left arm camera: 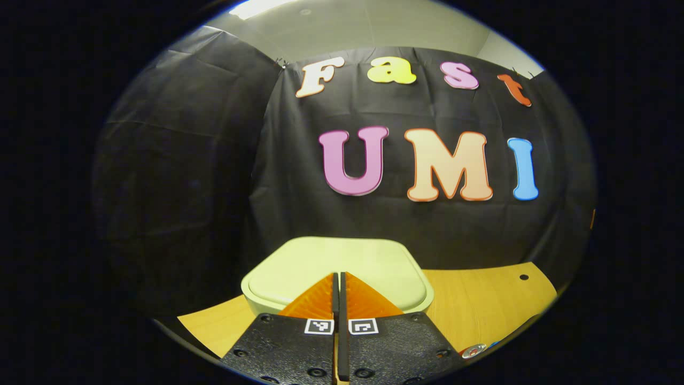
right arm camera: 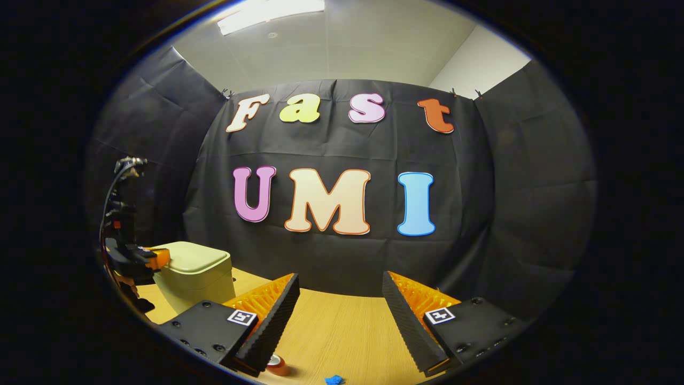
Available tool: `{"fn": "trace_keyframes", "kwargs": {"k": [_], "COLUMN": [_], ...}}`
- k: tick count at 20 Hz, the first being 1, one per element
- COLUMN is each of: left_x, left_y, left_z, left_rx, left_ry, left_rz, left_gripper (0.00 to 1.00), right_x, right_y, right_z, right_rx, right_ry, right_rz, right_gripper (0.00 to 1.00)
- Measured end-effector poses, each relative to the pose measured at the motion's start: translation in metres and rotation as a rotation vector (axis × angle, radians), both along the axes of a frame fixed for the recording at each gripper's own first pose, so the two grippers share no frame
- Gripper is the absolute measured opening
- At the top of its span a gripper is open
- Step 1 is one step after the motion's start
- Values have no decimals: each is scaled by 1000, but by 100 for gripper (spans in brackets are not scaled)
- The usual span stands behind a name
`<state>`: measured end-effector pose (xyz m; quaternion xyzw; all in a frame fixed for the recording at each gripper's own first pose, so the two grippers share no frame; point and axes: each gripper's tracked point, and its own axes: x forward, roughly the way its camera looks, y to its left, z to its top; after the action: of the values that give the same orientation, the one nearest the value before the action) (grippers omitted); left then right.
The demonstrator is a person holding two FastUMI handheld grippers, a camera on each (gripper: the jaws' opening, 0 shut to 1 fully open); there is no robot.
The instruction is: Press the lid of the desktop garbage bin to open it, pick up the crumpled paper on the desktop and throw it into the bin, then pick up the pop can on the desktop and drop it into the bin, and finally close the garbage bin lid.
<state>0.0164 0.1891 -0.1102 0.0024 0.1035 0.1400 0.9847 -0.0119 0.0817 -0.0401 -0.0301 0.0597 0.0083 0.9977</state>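
Note:
The pale green desktop bin [left arm camera: 299, 267] stands right in front of my left gripper [left arm camera: 339, 278] with its lid down. That gripper is shut with nothing between its fingers, and its tips lie over the near middle of the lid. In the right gripper view the bin [right arm camera: 200, 270] stands at the left, with the left gripper [right arm camera: 152, 259] at the lid's left edge. My right gripper [right arm camera: 340, 278] hangs open and empty over the wooden table [right arm camera: 342, 326]. Below its left finger lies the pop can [right arm camera: 277, 364]; a blue crumpled paper [right arm camera: 334, 379] lies beside it. The can's silver end [left arm camera: 473, 350] peeks in at lower right.
The black cloth wall runs close behind the bin and around the table's back. The wooden table [left arm camera: 481, 299] stretches right of the bin, with a small dark hole [left arm camera: 523, 277] near its far edge. A hand and cables [right arm camera: 120, 214] show behind the left gripper.

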Motion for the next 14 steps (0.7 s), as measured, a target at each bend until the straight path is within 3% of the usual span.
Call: {"fn": "trace_keyframes", "kwargs": {"k": [2,4,7,11,14], "left_x": [-2,1,5,5,-2], "left_y": [3,0,-3,4,8], "left_z": [-12,-7,-10,6,18], "left_rx": [-25,-123,-50,-91,-66], "left_ry": [-6,-48,-33,-46,-61], "left_rz": [1,-10,-64,-13,14], "left_gripper": [0,0,0,0,0], "right_x": [0,-4,-6,-4,-5], "right_y": [3,3,3,-5,-11], "right_z": [-3,-3,-5,-7,-14], "right_rx": [-2,-10,-18,-10,2], "right_ry": [9,9,9,18,40], "right_rz": [5,12,39,60,76], "right_gripper": [98,98,98,98,98]}}
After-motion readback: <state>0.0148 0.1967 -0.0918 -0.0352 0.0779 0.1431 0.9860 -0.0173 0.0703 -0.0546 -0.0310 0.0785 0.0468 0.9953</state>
